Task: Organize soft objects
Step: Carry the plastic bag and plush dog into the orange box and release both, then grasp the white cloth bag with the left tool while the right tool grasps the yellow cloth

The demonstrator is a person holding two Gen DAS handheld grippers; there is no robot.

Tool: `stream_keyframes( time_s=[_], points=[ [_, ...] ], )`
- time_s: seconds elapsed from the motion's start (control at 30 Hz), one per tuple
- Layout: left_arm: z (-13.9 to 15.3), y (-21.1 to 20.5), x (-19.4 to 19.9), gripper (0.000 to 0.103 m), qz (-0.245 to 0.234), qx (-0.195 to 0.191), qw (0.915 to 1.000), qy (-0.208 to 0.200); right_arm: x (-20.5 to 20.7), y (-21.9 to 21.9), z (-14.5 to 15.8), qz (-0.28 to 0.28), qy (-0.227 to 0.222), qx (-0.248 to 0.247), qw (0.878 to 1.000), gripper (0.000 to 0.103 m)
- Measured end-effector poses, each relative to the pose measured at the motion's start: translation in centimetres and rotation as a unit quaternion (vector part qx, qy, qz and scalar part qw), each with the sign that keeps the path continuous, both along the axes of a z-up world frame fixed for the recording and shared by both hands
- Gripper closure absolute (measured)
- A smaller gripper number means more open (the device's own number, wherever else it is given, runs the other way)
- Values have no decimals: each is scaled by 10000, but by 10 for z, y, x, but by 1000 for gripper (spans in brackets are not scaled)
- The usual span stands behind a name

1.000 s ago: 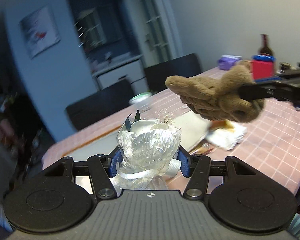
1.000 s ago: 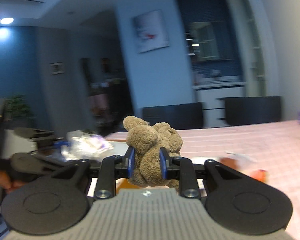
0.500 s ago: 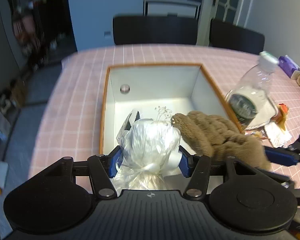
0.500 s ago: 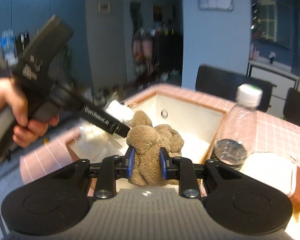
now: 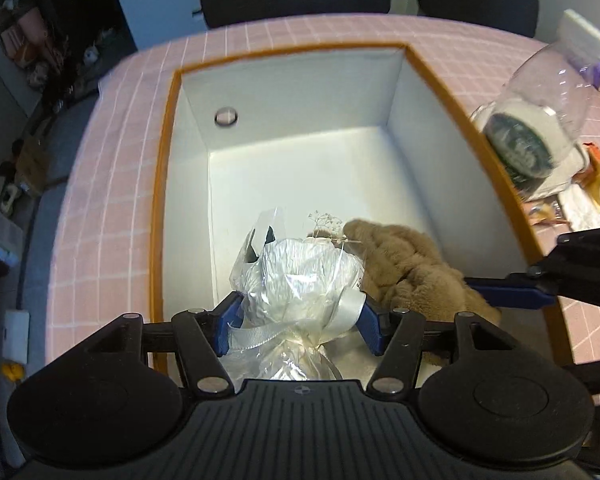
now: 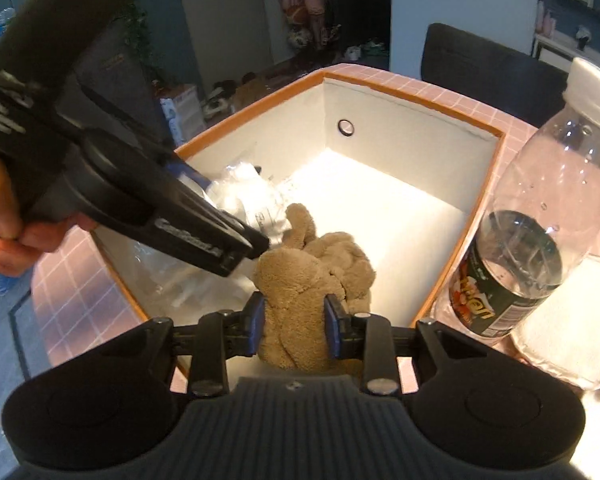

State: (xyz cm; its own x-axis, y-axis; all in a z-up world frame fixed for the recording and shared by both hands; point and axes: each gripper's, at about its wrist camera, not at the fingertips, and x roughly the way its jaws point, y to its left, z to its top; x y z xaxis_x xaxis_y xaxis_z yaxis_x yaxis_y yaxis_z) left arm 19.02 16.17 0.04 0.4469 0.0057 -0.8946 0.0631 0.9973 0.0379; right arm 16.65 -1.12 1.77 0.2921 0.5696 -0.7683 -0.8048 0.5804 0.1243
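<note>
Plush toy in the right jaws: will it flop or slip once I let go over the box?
The plush toy bulges around the right gripper, so it is probably soft and floppy. Its fuzzy pile should resist slipping. It looks light and should drop limply into the white box, beside the plastic-wrapped bundle, without rolling.
</note>
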Motion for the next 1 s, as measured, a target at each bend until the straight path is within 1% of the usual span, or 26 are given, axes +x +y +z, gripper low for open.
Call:
stream_keyframes(
  time_s=[0.07,0.1,0.13,0.2,0.23,0.3,0.33,0.37,0.53,0.6,0.7,0.77,0.9,1.0],
  points=[
    [-7,3,2,31,66,-51,9999,142,-1,1,1,41,34,10,10000,68],
    [-10,4,3,26,90,-84,9997,219,-3,3,2,67,79,30,9999,68],
    [-11,4,3,26,85,-53,9996,272,-7,4,1,92,131,53,9999,66],
    [-11,-1,0,23,-16,148,9996,248,-5,5,-1,132,249,85,9996,66],
    [-10,-1,-2,23,-13,174,9995,248,-7,5,-1,167,301,98,9994,66],
    [-9,-2,-5,20,-25,148,9996,234,-5,7,0,195,375,100,9991,62],
    [-7,-2,-6,18,-34,133,9996,239,-4,7,0,187,391,107,9990,58],
    [-6,-1,-8,15,-21,115,9997,233,-3,7,1,176,384,113,9990,57],
    [7,-3,-9,14,-33,134,9998,125,-4,1,15,170,229,109,9995,56],
    [12,-6,-12,16,-61,160,9998,74,-8,-4,23,179,142,93,9997,55],
    [22,-13,-19,20,-133,260,9995,-110,-17,-18,34,156,-23,73,9998,55],
    [30,-19,-28,20,-241,317,9986,-347,-22,-32,41,137,-115,87,9998,55],
    [50,-38,-51,22,-566,277,9952,-749,-26,-68,52,-25,-253,103,9996,53],
    [63,-61,-68,23,-898,239,9900,-1060,-20,-107,57,-393,-324,177,9985,45]
  ],
)
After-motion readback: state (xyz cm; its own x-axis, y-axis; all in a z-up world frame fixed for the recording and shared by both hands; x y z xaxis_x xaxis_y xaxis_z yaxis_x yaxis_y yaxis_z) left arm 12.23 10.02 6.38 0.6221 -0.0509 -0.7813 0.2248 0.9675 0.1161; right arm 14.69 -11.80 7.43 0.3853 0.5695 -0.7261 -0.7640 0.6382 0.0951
